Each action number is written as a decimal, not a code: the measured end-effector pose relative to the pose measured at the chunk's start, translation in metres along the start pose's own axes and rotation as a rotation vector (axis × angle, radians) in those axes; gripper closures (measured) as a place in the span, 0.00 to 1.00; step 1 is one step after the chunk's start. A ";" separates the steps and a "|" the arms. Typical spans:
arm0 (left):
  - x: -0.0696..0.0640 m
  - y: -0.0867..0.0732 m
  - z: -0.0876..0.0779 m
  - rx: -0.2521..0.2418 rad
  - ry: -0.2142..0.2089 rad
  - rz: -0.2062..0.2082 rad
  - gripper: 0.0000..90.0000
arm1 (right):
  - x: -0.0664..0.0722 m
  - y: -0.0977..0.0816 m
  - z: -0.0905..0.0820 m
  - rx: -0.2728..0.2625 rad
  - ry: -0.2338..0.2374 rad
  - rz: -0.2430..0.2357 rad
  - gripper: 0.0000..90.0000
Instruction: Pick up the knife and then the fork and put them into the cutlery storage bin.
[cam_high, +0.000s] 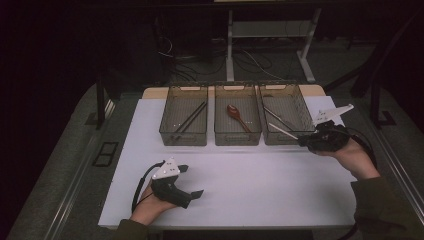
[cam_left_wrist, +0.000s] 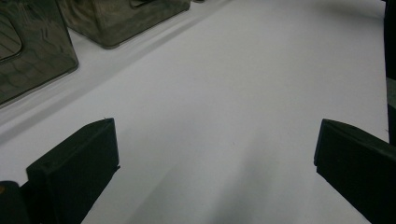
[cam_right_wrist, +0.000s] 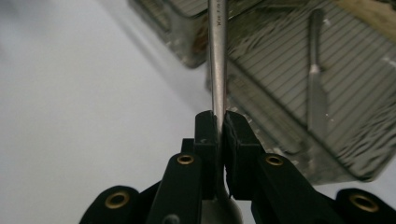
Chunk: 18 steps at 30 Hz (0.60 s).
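My right gripper is shut on a silver metal utensil, held by the part near its wider end. The slim handle sticks out past the jaws, over the near edge of the right-hand clear bin. A metal knife lies inside that bin. My left gripper rests on the white table at the front left, jaws wide open with nothing between them.
Three clear bins stand in a row at the back of the table. The left bin holds dark chopsticks. The middle bin holds a wooden spoon. Beyond the table's far edge are cables and a desk frame.
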<state>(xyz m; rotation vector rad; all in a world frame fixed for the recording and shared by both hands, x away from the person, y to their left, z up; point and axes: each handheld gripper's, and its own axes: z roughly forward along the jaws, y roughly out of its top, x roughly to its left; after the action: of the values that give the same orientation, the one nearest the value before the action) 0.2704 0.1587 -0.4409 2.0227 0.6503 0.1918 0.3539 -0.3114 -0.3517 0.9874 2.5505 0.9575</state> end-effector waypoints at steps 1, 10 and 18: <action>0.000 0.000 0.000 -0.001 0.000 -0.001 0.00 | -0.003 0.003 0.001 0.000 -0.013 0.009 0.93; 0.000 0.000 0.000 -0.002 -0.003 -0.003 0.00 | -0.041 0.033 0.019 0.033 -0.091 0.115 0.92; 0.001 -0.001 0.001 0.003 -0.007 0.000 0.00 | -0.068 0.051 0.058 0.113 -0.124 0.192 0.92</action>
<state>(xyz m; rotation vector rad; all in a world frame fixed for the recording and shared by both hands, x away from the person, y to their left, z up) 0.2710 0.1587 -0.4418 2.0256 0.6459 0.1836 0.4557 -0.3005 -0.3631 1.3001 2.4637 0.7780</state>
